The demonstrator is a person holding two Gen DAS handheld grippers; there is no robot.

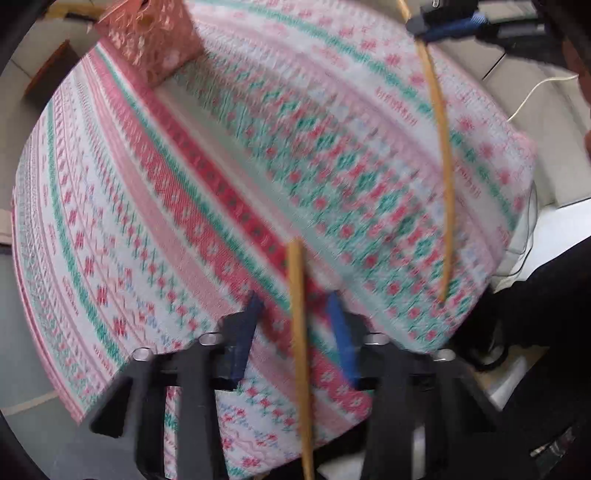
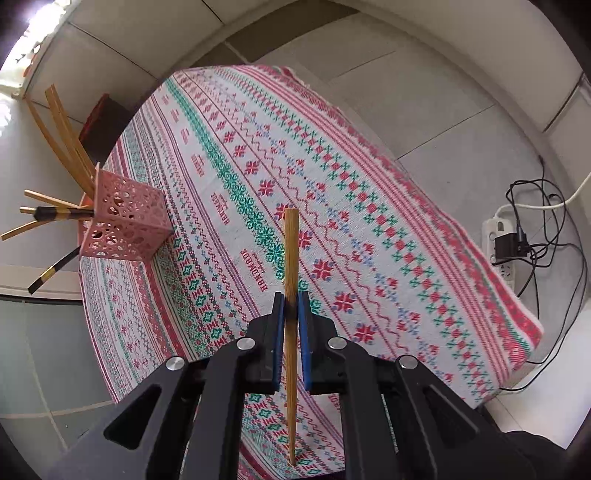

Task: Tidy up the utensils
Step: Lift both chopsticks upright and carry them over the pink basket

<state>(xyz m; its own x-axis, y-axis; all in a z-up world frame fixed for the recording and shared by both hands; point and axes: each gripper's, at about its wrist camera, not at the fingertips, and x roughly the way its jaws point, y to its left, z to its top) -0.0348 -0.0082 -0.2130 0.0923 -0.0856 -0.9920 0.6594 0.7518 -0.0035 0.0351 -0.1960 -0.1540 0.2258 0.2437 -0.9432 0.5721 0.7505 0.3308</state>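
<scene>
In the right wrist view my right gripper [image 2: 291, 302] is shut on a wooden chopstick [image 2: 290, 258], held upright above the patterned tablecloth [image 2: 369, 221]. A pink perforated holder [image 2: 125, 225] stands at the left edge of the table with several chopsticks [image 2: 62, 129] in it. In the blurred left wrist view my left gripper [image 1: 295, 306] is open, with a wooden chopstick [image 1: 299, 332] lying between its blue fingers [image 1: 341, 332], not clamped. The right gripper [image 1: 443, 22] shows at top right, holding its chopstick [image 1: 443, 147]. The pink holder [image 1: 151, 40] is at top left.
A power strip [image 2: 498, 251] with cables lies on the floor right of the table. A dark red stool [image 2: 99, 122] stands beyond the holder. The table edge [image 1: 498, 258] drops off at right. The tiled floor surrounds the table.
</scene>
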